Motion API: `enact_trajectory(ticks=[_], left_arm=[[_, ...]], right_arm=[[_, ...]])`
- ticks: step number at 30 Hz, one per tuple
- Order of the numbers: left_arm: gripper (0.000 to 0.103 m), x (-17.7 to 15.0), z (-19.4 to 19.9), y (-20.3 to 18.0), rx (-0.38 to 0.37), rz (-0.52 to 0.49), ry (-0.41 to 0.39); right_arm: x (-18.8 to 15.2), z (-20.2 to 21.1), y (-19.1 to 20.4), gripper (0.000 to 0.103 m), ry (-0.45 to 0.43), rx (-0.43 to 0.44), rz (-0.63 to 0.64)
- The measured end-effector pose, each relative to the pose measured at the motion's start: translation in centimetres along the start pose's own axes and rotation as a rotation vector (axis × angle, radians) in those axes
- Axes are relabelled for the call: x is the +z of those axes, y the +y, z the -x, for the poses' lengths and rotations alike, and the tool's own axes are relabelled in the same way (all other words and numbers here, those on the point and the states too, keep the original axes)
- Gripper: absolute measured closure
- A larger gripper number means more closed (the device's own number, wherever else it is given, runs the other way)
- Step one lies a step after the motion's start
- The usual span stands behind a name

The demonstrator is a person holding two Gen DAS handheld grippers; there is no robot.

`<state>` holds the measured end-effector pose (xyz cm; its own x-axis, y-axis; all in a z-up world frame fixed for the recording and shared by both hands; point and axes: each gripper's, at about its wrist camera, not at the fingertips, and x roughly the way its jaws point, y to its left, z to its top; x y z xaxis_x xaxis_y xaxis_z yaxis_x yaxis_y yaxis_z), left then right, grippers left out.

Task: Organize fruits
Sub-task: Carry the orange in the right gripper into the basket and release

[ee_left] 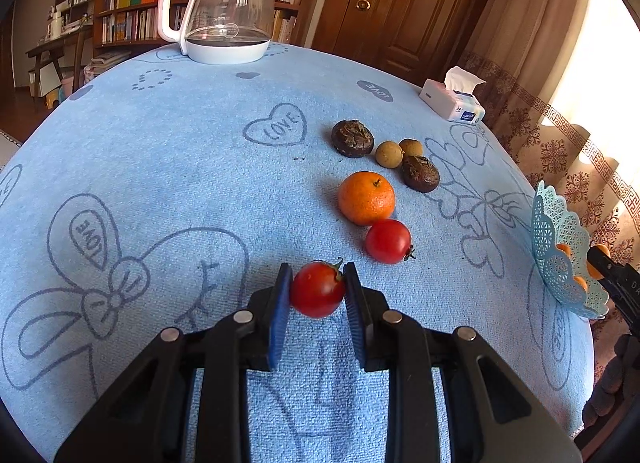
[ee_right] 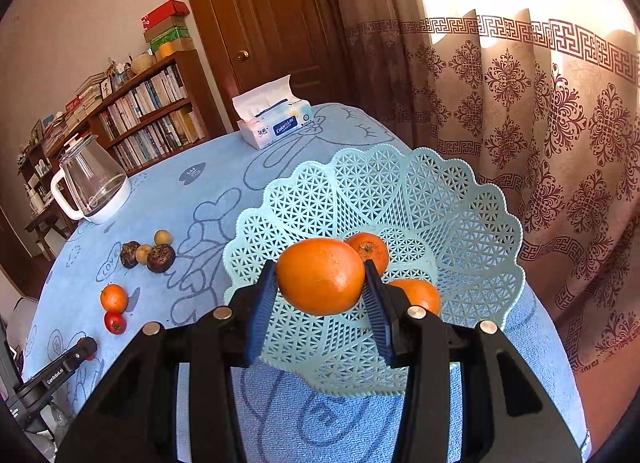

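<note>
Right gripper (ee_right: 321,283) clamps an orange (ee_right: 320,275) above the basket (ee_right: 460,199) at frame centre, left gripper (ee_left: 316,295) pinches a tomato (ee_left: 317,289); lower before release, avoid bruising.

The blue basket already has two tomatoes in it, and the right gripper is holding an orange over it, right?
Not quite. The right wrist view shows two oranges in the blue basket, not tomatoes. The right gripper does hold an orange over it.
</note>
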<state>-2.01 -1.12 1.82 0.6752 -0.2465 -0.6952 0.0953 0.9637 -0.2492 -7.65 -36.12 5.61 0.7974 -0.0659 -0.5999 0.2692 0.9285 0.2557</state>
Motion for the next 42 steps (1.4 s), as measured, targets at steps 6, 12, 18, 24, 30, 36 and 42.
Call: enact_trajectory(ticks=[6,12,18,24,30,36,42], left_arm=[[0.077,0.0,0.1,-0.1,0.007,-0.004,-0.001],[0.077,0.3,0.3,-0.6,0.011,-0.020,-0.006],[0.077,0.6,1.0,-1.8,-0.005,-0.040,-0.018],[0.077,0.9,1.6,-5.2,-0.064,-0.091,-0.025],[0.077,0.9,1.7,-8.5,-0.093,-0.151,-0.034],[0.077,0.8,0.9,-9.2,-0.076,-0.160,-0.020],[0.077,1.2,0.5,-10.5,-0.092,-0.169,-0.009]], right_arm=[[0.0,0.4,-0.2,0.058,-0.017,-0.002,-0.007],[0.4,1.3,-1.8,0.058,-0.060,-0.036,-0.043],[0.4,1.4,-4.1,0.058,-0.094,-0.106,-0.110],[0.6,1.2,-5.0,0.058,-0.126,-0.136,-0.137],[0.2,1.1,-4.3,0.046,-0.160,-0.158,-0.092],[-0.3,1.5,-3.5,0.046,-0.201,-0.163,-0.053],[-0.5,1.3,-3.3,0.046,-0.202,-0.160,-0.048]])
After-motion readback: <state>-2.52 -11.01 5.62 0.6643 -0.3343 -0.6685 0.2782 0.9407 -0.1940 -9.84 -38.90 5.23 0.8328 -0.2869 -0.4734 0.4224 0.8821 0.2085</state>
